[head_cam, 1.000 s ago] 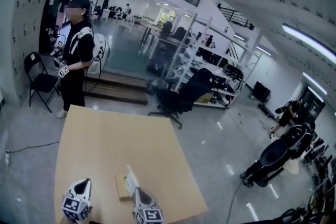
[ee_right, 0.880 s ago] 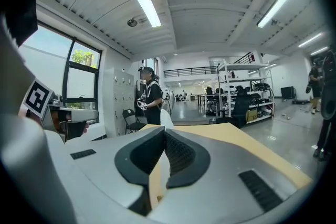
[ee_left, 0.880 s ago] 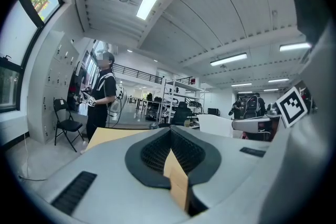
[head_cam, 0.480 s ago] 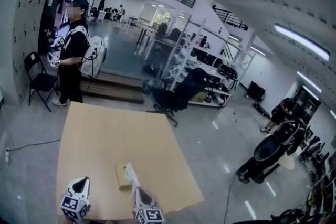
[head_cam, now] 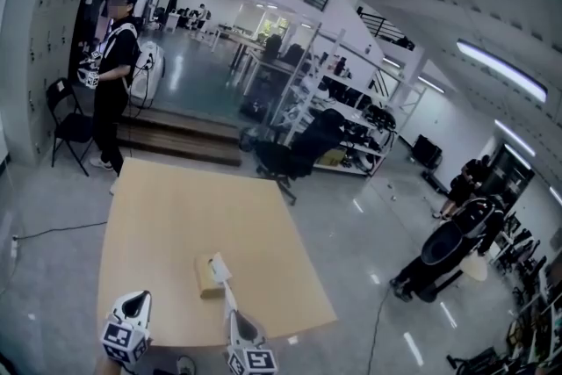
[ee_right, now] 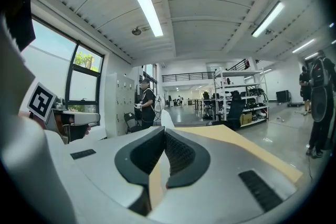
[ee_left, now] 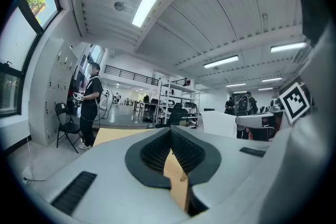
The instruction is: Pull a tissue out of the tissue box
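Note:
A tan tissue box (head_cam: 208,279) lies on the wooden table (head_cam: 176,215) toward its near edge. A white tissue (head_cam: 221,269) rises from the box and runs as a thin strip back to my right gripper (head_cam: 234,317), which is shut on it. In the right gripper view the tissue (ee_right: 167,117) pokes up just past the closed tips of my right gripper (ee_right: 164,131). My left gripper (head_cam: 133,305) hangs at the table's near left edge, away from the box. Its jaws (ee_left: 170,129) meet with nothing between them. The tissue (ee_left: 223,123) shows to its right.
A person (head_cam: 112,66) with grippers stands beyond the table's far left corner, next to a folding chair (head_cam: 63,114). Office chairs (head_cam: 294,155) and shelving (head_cam: 351,114) stand behind the table. Further people and a dark cart (head_cam: 439,255) are on the right.
Both grippers have drawn back toward the table's near edge, and the tissue strip from the box to the right gripper is longer. The person at the back has stepped away to the left.

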Demonstrator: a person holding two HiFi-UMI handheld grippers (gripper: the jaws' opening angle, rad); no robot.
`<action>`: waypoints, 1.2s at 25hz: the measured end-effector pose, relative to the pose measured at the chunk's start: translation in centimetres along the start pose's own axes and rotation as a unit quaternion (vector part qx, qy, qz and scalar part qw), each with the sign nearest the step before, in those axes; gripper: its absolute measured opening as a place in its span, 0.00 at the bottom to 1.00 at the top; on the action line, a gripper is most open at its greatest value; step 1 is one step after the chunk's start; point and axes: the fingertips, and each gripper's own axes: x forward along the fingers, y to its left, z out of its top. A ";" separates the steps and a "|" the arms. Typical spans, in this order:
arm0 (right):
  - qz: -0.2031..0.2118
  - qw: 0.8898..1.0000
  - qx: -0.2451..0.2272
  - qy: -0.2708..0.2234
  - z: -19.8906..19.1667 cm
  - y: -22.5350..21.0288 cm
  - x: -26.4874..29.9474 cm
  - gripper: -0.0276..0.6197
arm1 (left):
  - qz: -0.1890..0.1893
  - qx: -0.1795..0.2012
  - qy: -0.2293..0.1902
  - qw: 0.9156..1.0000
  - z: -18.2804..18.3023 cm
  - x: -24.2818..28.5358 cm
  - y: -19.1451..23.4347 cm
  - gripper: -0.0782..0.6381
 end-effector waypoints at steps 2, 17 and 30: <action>-0.002 1.000 0.003 -0.001 0.1 0.1 -1.1 0.05 | -0.003 0.001 0.002 1.000 -0.1 -0.7 -0.7 0.12; 0.012 1.000 0.011 -0.001 -0.6 -0.5 -4.9 0.05 | -0.001 0.006 -0.001 1.000 -0.1 -2.6 -3.8 0.12; 0.021 1.000 0.013 -0.010 -0.3 0.1 -5.2 0.04 | 0.012 0.008 -0.005 1.000 0.2 -3.6 -3.7 0.12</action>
